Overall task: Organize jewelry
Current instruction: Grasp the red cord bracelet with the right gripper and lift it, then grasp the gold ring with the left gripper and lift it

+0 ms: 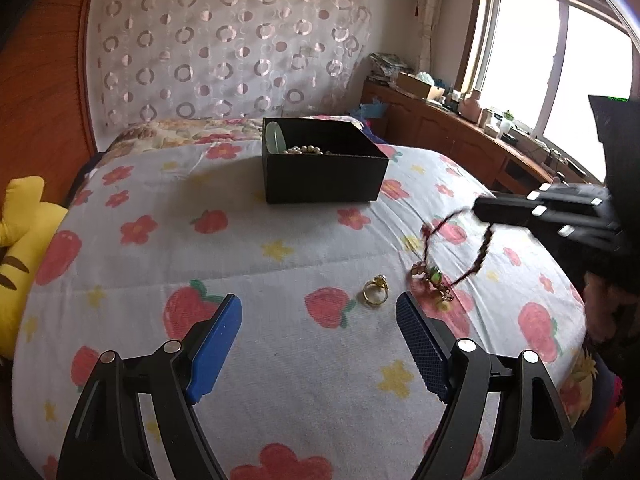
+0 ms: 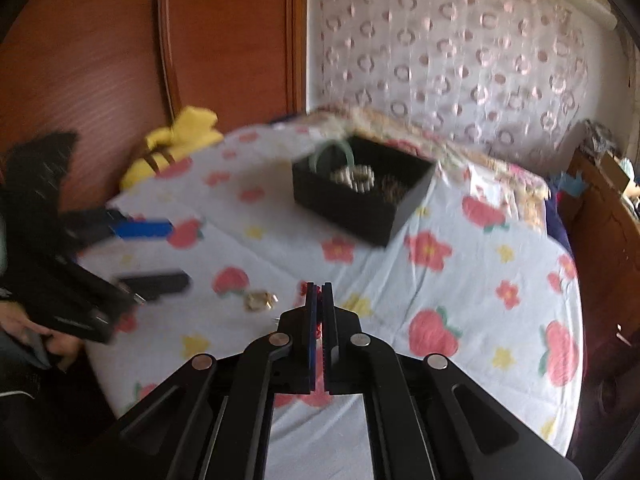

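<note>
Spanning the floral bed (image 1: 280,360), far black box (image 1: 326,178) holds pearls; right gripper (image 1: 480,212), fingers clenched on the red cord necklace (image 1: 486,246), lifts it near-right, while released left gripper (image 1: 320,340) faces gold ring (image 1: 375,291) just beyond its fingers.

Black tool (image 1: 319,312) arms, blue pads (image 1: 216,350), silver rivets
</note>
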Available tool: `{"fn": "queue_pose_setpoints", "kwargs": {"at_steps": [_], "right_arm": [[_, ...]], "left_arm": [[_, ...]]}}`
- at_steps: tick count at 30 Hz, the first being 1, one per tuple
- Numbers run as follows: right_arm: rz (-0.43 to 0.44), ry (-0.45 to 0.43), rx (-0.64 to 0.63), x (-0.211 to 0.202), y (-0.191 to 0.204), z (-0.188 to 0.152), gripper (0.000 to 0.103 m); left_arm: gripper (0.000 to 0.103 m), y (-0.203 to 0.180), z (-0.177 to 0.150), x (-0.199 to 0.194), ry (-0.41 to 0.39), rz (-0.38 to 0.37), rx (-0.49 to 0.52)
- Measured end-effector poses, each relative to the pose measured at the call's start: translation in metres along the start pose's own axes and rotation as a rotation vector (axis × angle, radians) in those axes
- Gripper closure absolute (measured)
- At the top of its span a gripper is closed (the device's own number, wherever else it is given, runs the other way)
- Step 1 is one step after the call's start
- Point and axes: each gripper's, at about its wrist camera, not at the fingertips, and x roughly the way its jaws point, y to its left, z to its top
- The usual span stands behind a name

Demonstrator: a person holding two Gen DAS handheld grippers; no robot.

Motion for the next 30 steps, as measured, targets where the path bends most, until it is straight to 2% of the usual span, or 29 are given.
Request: {"fn": "queue_pose_setpoints", "kwargs": {"at_steps": [7, 11, 17, 20, 23, 29, 30], "right_arm": [[-0.001, -0.075, 0.028, -0.026, -0.007, 0.008, 0.1], [-0.017, -0.075, 0.055, -0.028, -0.015, -0.002, 0.1], [-0.03, -0.03, 0.136, -0.013, -0.036, -0.036, 0.1], [-0.033, -0.015, 0.164, -0.008, -0.043, -0.049, 0.1], [-0.039, -0.007, 0.179, -0.006, -0.046, -0.058, 0.1], [-0.043, -0.013, 0.176, -0.009, -0.049, -0.059, 0.1], [-0.042, -0.014, 0.174, -0.01, -0.049, -0.059, 0.1]], "left_arm": [[0.027, -0.01, 0.002, 0.013, 0.043, -0.013, 0.037], [0.028, -0.02, 0.004, 0.023, 0.072, -0.029, 0.069], [0.053, -0.036, 0.007, 0.043, 0.145, -0.04, 0.133], [0.056, -0.042, 0.01, 0.052, 0.168, -0.035, 0.153], [0.065, -0.044, 0.014, 0.06, 0.187, -0.023, 0.161], [0.076, -0.05, 0.018, 0.067, 0.192, -0.01, 0.181], [0.085, -0.051, 0.018, 0.067, 0.192, -0.009, 0.187]]}}
